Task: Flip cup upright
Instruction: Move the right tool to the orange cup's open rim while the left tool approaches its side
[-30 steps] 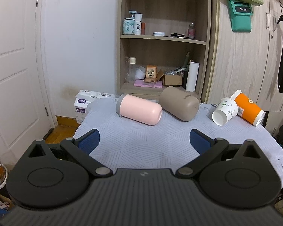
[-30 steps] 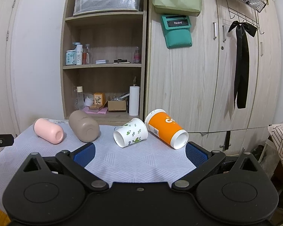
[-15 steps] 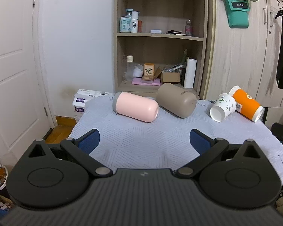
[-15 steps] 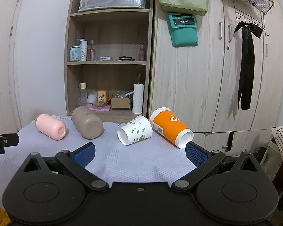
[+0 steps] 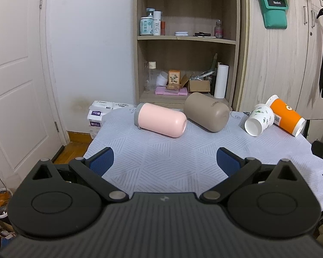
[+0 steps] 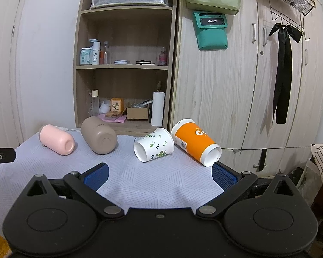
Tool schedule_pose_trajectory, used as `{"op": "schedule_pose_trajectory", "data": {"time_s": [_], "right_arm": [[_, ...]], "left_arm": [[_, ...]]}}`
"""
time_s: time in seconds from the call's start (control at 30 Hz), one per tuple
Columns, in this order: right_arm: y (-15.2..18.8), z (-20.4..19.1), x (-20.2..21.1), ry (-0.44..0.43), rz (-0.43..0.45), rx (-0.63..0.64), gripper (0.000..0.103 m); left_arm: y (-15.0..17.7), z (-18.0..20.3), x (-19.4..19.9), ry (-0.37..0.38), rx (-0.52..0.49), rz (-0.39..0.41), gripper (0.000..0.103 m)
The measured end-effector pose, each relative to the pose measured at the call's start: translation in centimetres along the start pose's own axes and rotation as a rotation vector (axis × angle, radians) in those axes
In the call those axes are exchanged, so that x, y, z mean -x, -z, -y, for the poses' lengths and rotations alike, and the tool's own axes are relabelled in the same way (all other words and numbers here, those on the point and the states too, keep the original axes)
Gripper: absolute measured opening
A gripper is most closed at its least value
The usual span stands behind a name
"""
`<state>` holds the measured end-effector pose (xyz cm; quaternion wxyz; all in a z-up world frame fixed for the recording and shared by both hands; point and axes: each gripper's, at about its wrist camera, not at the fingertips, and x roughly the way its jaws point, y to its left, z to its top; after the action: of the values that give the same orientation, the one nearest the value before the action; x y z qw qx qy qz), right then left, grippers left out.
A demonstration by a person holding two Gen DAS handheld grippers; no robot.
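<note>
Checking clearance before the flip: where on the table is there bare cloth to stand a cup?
The near half of the tablecloth is bare, between the row of cups and both open hand-held grippers. The far edge is crowded: pink cup, brown cup, white leaf-print cup, orange cup, the last two close together.

Both grippers creeping in
Right gripper now sits closer to the orange cup; left gripper drifted left a bit.
</note>
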<state>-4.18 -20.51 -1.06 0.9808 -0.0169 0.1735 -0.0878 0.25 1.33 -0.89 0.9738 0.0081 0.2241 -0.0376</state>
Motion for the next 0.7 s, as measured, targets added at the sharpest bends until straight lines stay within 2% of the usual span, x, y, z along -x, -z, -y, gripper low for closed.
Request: {"op": "schedule_pose_trajectory", "data": {"time_s": [0.27,0.47,0.6,0.7], "right_arm": [[0.0,-0.2,0.1,0.002,0.001,0.006,0.103],[0.0,0.3,0.0,-0.017,0.002,0.022,0.103],[-0.3,1.8,0.6,-0.106,0.046,0.032,0.103],[-0.5,3.8,0.9,-0.141,0.105,-0.017,0.103]], "left_arm": [[0.2,0.2,0.0,0.004,-0.009,-0.015,0.103],[-0.2,0.7,-0.3,0.009,-0.015,-0.059,0.103],[-1.4,2.2,-0.4,0.061,-0.035,-0.088,0.103],[-2.8,3.9,-0.8,0.134,-0.031,-0.104,0.103]]}}
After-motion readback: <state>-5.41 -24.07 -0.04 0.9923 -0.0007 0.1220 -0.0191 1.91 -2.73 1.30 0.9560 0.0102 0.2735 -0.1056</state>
